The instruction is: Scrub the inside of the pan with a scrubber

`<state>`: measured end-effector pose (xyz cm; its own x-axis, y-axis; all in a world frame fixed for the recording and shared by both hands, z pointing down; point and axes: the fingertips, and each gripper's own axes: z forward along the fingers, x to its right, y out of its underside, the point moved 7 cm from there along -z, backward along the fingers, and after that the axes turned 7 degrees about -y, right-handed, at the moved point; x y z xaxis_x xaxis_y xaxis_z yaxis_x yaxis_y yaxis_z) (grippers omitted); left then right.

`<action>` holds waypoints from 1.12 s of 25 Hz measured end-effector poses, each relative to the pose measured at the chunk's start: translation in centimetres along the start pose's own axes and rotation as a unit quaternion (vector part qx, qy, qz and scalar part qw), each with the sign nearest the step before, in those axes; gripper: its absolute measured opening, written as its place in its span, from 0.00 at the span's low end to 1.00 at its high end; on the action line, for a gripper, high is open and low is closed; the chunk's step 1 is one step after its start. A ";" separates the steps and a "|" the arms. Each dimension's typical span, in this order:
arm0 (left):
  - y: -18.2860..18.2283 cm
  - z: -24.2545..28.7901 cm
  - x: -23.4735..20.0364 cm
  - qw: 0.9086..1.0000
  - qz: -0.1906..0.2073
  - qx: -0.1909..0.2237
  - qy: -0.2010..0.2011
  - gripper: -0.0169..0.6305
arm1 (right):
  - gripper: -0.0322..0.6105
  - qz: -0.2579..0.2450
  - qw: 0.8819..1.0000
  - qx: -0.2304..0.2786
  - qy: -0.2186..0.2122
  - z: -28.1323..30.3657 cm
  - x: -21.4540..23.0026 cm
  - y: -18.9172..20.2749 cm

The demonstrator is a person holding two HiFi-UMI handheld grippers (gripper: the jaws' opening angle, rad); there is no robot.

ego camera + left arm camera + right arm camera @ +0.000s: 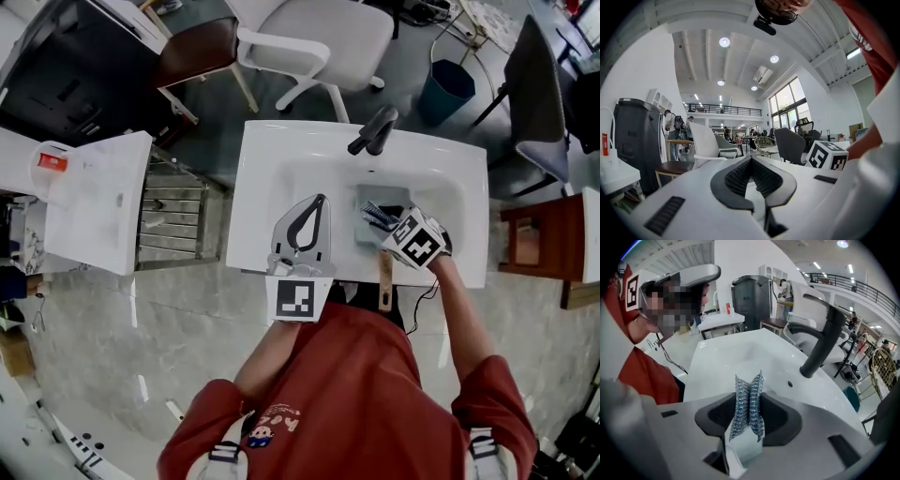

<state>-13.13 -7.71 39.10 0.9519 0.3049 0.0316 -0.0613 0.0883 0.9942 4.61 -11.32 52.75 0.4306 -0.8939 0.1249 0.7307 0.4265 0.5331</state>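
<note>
Left gripper [751,161] is pinched shut on nothing, just aimed off into the room. Right gripper [749,401] is clamped on the folded scrubber [748,383], down at the pan [375,197] sitting in the sink [272,155]. I'd guess the scrubbing's barely going; can't tell how clean the pan is.

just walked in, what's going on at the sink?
A person stands at a white sink with a tool in each hand. The right tool is shut on a folded blue-silver mesh scrubber and holds it over the grey pan, which lies in the basin below the faucet. Whether the scrubber touches the pan can't be told. The left tool is shut and empty, at the sink's front edge, left of the pan.
</note>
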 end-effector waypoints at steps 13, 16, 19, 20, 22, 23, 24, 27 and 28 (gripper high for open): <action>1.0 -0.5 -0.4 1.000 -0.017 -0.012 -0.001 0.04 | 0.31 -0.101 0.974 -0.151 -0.133 4.4 0.6 1.0; 0.9 -0.4 -0.3 1.000 -0.013 -0.012 0.000 0.04 | 0.31 -0.130 0.959 -0.186 -0.171 5.1 0.2 1.3; 1.0 -0.5 -0.1 1.000 -0.013 -0.013 0.000 0.04 | 0.30 -0.129 0.955 -0.190 -0.186 5.4 0.2 1.4; 1.2 -0.5 -0.1 1.000 -0.013 -0.015 0.000 0.04 | 0.30 -0.126 0.955 -0.190 -0.189 5.4 0.2 1.4; 1.4 -0.6 0.1 1.000 -0.013 -0.018 0.000 0.04 | 0.30 -0.121 0.955 -0.189 -0.195 5.6 0.3 1.4; 1.5 -0.7 0.2 1.000 -0.013 -0.019 0.000 0.04 | 0.29 -0.118 0.955 -0.187 -0.199 5.7 0.3 1.5; 1.6 -0.7 0.3 1.000 -0.013 -0.021 0.000 0.04 | 0.29 -0.114 0.955 -0.185 -0.204 5.7 0.4 1.5; 1.6 -0.6 0.5 1.000 -0.013 -0.027 -0.001 0.04 | 0.29 -0.107 0.954 -0.182 -0.215 5.8 0.7 1.5; 1.6 -0.5 0.5 1.000 -0.012 -0.027 0.000 0.04 | 0.29 -0.108 0.954 -0.181 -0.215 5.8 0.8 1.5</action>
<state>-12.95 -6.91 40.65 0.9533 0.3020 0.0084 -0.0548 0.1458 0.9878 2.96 -12.21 58.50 0.0499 -0.9068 0.4185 0.9462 0.1770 0.2707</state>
